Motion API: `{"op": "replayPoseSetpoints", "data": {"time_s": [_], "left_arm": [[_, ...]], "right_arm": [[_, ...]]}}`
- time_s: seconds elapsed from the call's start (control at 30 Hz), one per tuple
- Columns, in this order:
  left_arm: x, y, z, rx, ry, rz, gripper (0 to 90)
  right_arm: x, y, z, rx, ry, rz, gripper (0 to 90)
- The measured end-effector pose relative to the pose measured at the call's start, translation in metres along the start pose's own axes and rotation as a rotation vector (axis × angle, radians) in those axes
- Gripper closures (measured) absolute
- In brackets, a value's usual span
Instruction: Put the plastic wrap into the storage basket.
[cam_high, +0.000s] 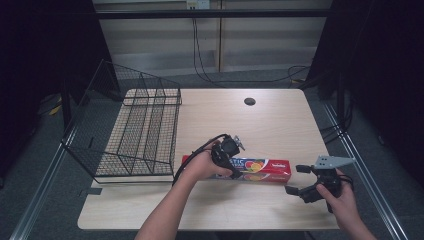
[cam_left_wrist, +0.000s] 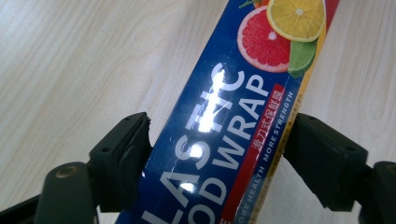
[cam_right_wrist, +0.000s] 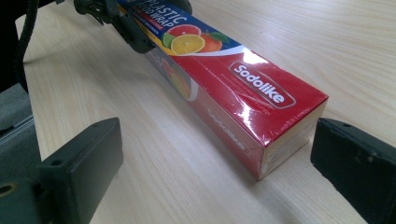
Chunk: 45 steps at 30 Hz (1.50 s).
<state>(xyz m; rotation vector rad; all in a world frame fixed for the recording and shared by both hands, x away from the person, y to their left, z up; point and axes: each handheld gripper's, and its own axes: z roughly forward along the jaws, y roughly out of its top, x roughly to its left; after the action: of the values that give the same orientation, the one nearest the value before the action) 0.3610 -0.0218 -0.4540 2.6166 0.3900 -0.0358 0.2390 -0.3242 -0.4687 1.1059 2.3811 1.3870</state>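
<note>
Red-and-blue long cardboard plastic-wrap box (cam_high: 250, 169) lies flat on the pale wood-grain table (cam_high: 260, 120), lengthwise across the near-centre, just right of the black wire basket (cam_high: 135, 127) w/ dividers. Left gripper (cam_high: 231, 162) comes down over the box's blue "PLASTIC FOOD WRAP" end; in the left gripper view its jaws sit against both long edges, clamping the box. Right gripper (cam_high: 295, 179) is held low near the box's red "Sodolike" end; its jaws are spread wide, apart from the box, nothing btwn them but table.

1 overhead, 2 close on box (cam_high: 250, 169)
</note>
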Motion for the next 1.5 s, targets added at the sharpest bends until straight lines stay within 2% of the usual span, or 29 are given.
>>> {"op": "replayPoseSetpoints", "data": {"time_s": [0.13,0.2,0.23,0.3,0.43,0.53,0.6,0.63,0.67,0.7,0.77,0.83,0.87,0.9,0.97,1.03,1.1,1.2,1.3,1.33,1.43,1.5], "left_arm": [[-0.001,0.002,-0.004,0.054,0.005,-0.046,34.3],[0.001,0.002,-0.006,0.065,0.021,-0.094,38.2],[0.001,0.001,-0.007,0.061,0.026,-0.132,39.6],[0.002,0.0,-0.009,0.082,0.032,-0.159,42.1],[0.0,0.0,-0.01,0.092,0.04,-0.168,41.6],[0.002,0.0,-0.009,0.081,0.032,-0.143,39.9],[0.001,0.0,-0.008,0.077,0.029,-0.155,39.4],[0.002,0.001,-0.007,0.076,0.028,-0.134,39.2],[0.002,0.001,-0.006,0.075,0.03,-0.131,38.8],[0.002,0.001,-0.005,0.076,0.026,-0.144,38.4],[0.002,0.003,-0.005,0.093,0.036,-0.13,41.2],[0.0,0.005,-0.005,0.098,0.042,-0.18,43.6],[0.001,0.006,-0.006,0.099,0.046,-0.176,44.7],[0.001,0.007,-0.007,0.095,0.038,-0.189,44.9],[0.0,0.009,-0.013,0.095,0.03,-0.205,45.2],[0.003,0.013,-0.023,0.081,0.03,-0.251,45.3],[0.006,0.015,-0.032,0.074,0.033,-0.279,45.3],[0.01,0.019,-0.047,0.068,0.046,-0.296,45.3],[0.014,0.021,-0.064,0.06,0.048,-0.354,45.2],[0.015,0.022,-0.069,0.057,0.055,-0.345,45.2],[0.017,0.023,-0.082,0.049,0.063,-0.404,45.2],[0.018,0.023,-0.089,0.06,0.078,-0.408,45.1]], "right_arm": [[-0.001,0.0,0.0,0.0,-0.001,0.006,2.4],[-0.001,-0.001,0.0,0.0,0.0,0.006,2.4],[-0.001,0.0,0.0,-0.001,0.001,0.006,2.5],[-0.001,0.0,-0.001,-0.006,-0.002,0.007,2.4],[-0.002,0.0,-0.002,-0.015,-0.003,0.012,2.5],[-0.002,0.0,-0.002,-0.016,-0.002,0.015,2.5],[-0.002,0.0,-0.002,-0.016,-0.001,0.015,2.4],[-0.002,0.0,-0.002,-0.016,0.0,0.014,2.4],[-0.002,0.0,-0.001,-0.015,-0.001,0.015,2.4],[-0.002,0.0,-0.001,-0.015,-0.001,0.016,2.4],[-0.002,0.0,-0.001,-0.013,0.001,0.015,2.4],[-0.002,0.0,-0.001,-0.016,0.001,0.016,2.4],[-0.002,0.0,-0.001,-0.016,0.0,0.017,2.4],[-0.002,0.0,-0.002,-0.017,-0.001,0.015,2.4],[-0.003,0.0,-0.002,-0.02,0.005,0.015,2.4],[-0.003,0.0,-0.003,-0.021,0.002,0.018,2.4],[-0.004,0.0,-0.003,-0.022,0.003,0.021,2.4],[-0.004,0.0,-0.004,-0.029,0.007,0.02,2.4],[-0.003,0.0,-0.004,-0.03,0.003,0.019,2.4],[-0.003,0.0,-0.004,-0.029,0.003,0.021,2.4],[-0.003,0.0,-0.004,-0.028,0.004,0.021,2.4],[-0.003,0.0,-0.003,-0.028,0.002,0.022,2.4]]}}
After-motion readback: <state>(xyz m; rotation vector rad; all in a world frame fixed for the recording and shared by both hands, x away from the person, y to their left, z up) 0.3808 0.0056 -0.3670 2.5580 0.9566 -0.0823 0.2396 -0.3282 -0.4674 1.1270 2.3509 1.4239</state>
